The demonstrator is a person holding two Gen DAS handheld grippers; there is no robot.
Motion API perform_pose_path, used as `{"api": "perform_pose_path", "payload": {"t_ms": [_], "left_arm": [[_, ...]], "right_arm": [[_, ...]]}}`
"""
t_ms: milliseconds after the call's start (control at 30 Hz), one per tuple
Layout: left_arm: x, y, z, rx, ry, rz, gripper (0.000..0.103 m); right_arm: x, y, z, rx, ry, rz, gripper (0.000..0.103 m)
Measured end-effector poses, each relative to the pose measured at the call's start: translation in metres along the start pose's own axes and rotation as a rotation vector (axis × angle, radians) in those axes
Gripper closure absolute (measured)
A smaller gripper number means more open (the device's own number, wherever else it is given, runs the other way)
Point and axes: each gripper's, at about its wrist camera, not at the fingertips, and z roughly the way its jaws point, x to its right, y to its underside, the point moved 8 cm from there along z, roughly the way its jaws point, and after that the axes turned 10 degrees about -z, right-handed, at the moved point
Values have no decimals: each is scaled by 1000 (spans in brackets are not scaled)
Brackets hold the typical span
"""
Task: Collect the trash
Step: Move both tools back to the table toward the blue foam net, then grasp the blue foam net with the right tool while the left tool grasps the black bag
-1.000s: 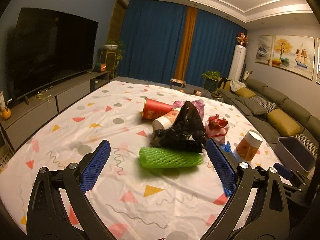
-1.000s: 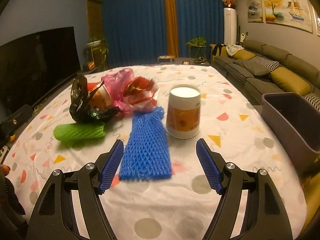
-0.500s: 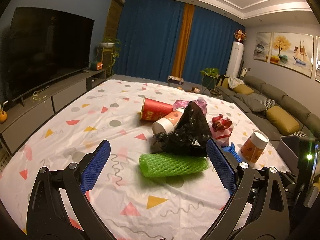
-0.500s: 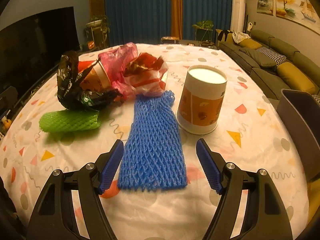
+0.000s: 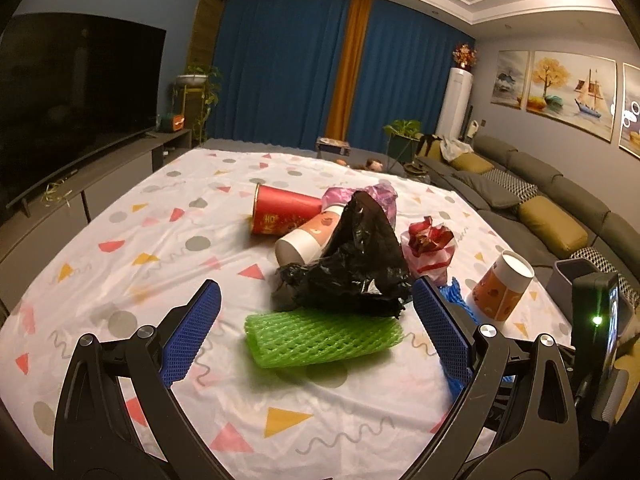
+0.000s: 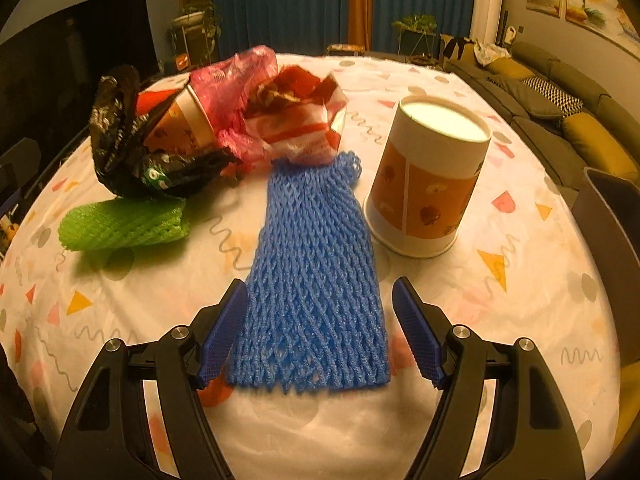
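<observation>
Trash lies on a table with a patterned white cloth (image 5: 168, 248). My left gripper (image 5: 316, 332) is open, with a green foam net (image 5: 320, 340) lying between its fingers. Behind the net are a black plastic bag (image 5: 356, 268), a lying orange-and-white paper cup (image 5: 308, 236), a red cup (image 5: 280, 212), a pink bag (image 5: 376, 196) and a red-and-white wrapper (image 5: 430, 248). My right gripper (image 6: 320, 332) is open and straddles the near end of a blue foam net (image 6: 316, 280). An upside-down orange paper cup (image 6: 428, 180) stands just right of the blue net.
A grey bin (image 6: 612, 240) stands off the table's right edge. A grey sofa (image 5: 560, 208) runs along the right wall. A TV (image 5: 72, 100) on a low cabinet lines the left wall. Blue curtains hang at the back.
My right gripper has moved forward and down, so the blue net now lies between its fingers. My left gripper has come closer to the green net.
</observation>
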Motion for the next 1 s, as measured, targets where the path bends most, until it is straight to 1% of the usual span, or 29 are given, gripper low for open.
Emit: {"api": "perform_pose_path", "payload": {"t_ms": [167,333,400,433,467,500,567,633,700,733,800,833,900,933,1000], "left_arm": [[-1,3,7,-21,3,-6,8],[2,2,13,-39,17,-9,8],[3,2,16,-47,19,-11,8],[4,1,20,-53,20,-15,8],[4,0,23,-58,23,-17,8],[6,0,26,-67,28,-21,10],[8,0,33,-90,33,-22,13],[10,0,42,-110,37,-22,17],[10,1,50,-132,41,-22,29],[10,2,53,-147,48,-22,32],[12,6,60,-173,55,-19,48],[14,8,62,-183,60,-15,51],[16,9,63,-188,62,-10,66],[17,10,63,-189,67,-8,70],[20,11,62,-189,76,-2,86]], "right_arm": [[-2,1,4,-12,-22,-4,30],[-3,-1,6,-7,-43,-10,40],[-4,-1,5,0,-50,-16,53],[-6,-1,4,3,-56,-23,57],[-10,-1,3,8,-69,-33,65],[-13,-1,2,12,-86,-44,76],[-17,-1,0,20,-101,-59,87],[-17,-1,-2,28,-95,-62,88],[-15,-1,-5,40,-99,-51,89],[-14,-1,-6,46,-98,-48,89],[-11,-1,-13,68,-89,-47,90],[-10,0,-17,76,-88,-47,90],[-9,-1,-26,99,-86,-48,90],[-8,-2,-33,116,-83,-51,90],[-5,-3,-45,144,-75,-53,90]]}}
